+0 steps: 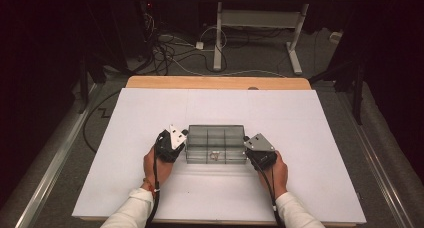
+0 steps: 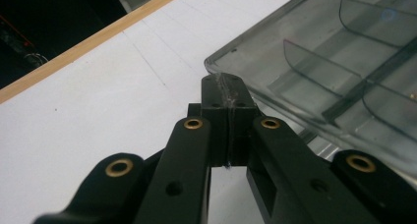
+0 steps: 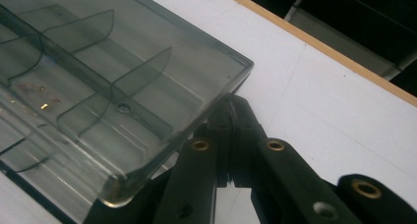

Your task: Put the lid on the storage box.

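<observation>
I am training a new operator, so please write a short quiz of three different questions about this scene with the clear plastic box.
1. True or false: the clear smoky plastic compartment box stands on the white table sheet.
2. Which is right? A: both grippers stand at the box's ends. B: both hover far above it.
3. How do the jaws of the black left gripper and the black right gripper stand?

Key: 1 true. 2 A. 3 Both pairs closed, tips at the box's edge; whether they pinch it is unclear.
</observation>
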Action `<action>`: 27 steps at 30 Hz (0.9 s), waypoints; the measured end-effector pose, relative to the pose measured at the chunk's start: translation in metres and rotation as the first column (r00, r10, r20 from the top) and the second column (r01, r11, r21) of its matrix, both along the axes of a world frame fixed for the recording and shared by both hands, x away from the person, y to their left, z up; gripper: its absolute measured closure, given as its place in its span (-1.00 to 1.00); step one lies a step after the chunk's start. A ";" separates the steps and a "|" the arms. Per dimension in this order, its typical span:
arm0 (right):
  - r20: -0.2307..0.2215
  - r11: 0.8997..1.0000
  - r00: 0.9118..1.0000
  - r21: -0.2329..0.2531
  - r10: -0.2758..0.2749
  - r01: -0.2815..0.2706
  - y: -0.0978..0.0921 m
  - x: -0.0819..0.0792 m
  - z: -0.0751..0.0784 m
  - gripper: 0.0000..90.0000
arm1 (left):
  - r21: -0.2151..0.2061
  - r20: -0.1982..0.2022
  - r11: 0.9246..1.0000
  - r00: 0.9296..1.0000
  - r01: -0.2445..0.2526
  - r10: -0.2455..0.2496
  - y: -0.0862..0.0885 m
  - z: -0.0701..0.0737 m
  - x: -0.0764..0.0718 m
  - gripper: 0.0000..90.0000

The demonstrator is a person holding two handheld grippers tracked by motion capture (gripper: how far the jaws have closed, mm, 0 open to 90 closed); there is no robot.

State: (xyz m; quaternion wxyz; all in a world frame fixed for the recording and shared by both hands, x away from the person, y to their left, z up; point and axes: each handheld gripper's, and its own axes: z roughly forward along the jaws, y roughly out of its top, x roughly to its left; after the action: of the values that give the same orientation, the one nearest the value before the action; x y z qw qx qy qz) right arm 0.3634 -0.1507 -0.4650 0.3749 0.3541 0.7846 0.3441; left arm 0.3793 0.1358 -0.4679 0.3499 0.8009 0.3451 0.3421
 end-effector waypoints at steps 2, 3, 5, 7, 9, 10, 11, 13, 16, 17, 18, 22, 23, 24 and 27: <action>-0.010 1.000 1.000 0.006 0.004 -0.004 -0.001 0.000 0.001 0.99 | 0.005 -0.002 1.000 1.000 0.004 -0.004 0.001 0.000 -0.001 0.94; -0.013 1.000 1.000 0.004 0.005 -0.004 -0.002 0.000 0.001 0.99 | 0.005 -0.005 1.000 1.000 0.006 -0.006 0.002 0.001 -0.001 0.94; -0.013 1.000 1.000 0.013 0.007 -0.006 -0.004 0.001 0.002 0.99 | 0.005 -0.005 1.000 1.000 0.007 -0.007 0.003 0.002 -0.001 0.94; -0.013 1.000 1.000 0.015 0.007 -0.006 -0.005 0.000 0.004 0.99 | -0.001 -0.005 1.000 1.000 0.009 -0.009 0.004 0.003 -0.002 0.94; -0.021 1.000 1.000 0.020 0.008 -0.007 -0.007 0.000 0.006 0.97 | -0.002 -0.005 1.000 1.000 0.009 -0.009 0.005 0.004 -0.003 0.94; -0.024 1.000 1.000 0.020 0.009 -0.009 -0.009 0.000 0.006 0.97 | 0.001 -0.006 1.000 1.000 0.010 -0.010 0.006 0.004 -0.003 0.94; -0.027 1.000 1.000 0.022 0.007 -0.007 -0.011 -0.001 0.007 0.97 | 0.000 -0.007 1.000 1.000 0.011 -0.011 0.006 0.004 -0.004 0.94; -0.029 1.000 1.000 0.031 0.003 -0.002 -0.015 -0.001 0.009 0.97 | -0.003 -0.007 1.000 1.000 0.011 -0.011 0.007 0.005 -0.004 0.94; -0.025 0.999 1.000 0.044 0.008 -0.007 -0.018 -0.002 0.012 0.95 | -0.008 -0.008 1.000 1.000 0.022 -0.022 0.008 0.006 -0.006 0.94; -0.024 0.999 1.000 0.048 0.010 -0.009 -0.019 -0.003 0.013 0.94 | -0.010 -0.006 1.000 1.000 0.027 -0.027 0.008 0.007 -0.007 0.94; -0.023 0.998 1.000 0.055 0.015 -0.014 -0.019 -0.003 0.014 0.93 | -0.022 -0.018 0.999 0.999 0.030 -0.031 0.007 0.008 -0.008 0.94; -0.017 0.997 0.999 0.068 0.035 -0.034 -0.018 -0.005 0.017 0.85 | -0.033 -0.004 0.998 0.999 0.052 -0.052 0.008 0.013 -0.012 0.93; -0.015 0.997 0.999 0.071 0.033 -0.032 -0.018 -0.005 0.018 0.81 | -0.033 -0.003 0.998 0.998 0.056 -0.057 0.009 0.015 -0.012 0.84; -0.013 0.997 0.999 0.076 0.034 -0.033 -0.019 -0.006 0.019 0.78 | -0.034 0.002 0.997 0.998 0.063 -0.063 0.010 0.016 -0.013 0.84; -0.002 0.995 0.999 0.096 0.036 -0.036 -0.021 -0.006 0.021 0.67 | -0.050 0.013 0.996 0.997 0.078 -0.078 0.013 0.019 -0.015 0.80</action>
State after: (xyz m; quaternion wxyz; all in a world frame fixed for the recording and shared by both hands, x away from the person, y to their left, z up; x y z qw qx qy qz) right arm 0.3577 -0.1713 -0.4437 0.3500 0.3582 0.7741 0.3874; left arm 0.3641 0.1483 -0.4490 0.3851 0.8027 0.3203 0.3236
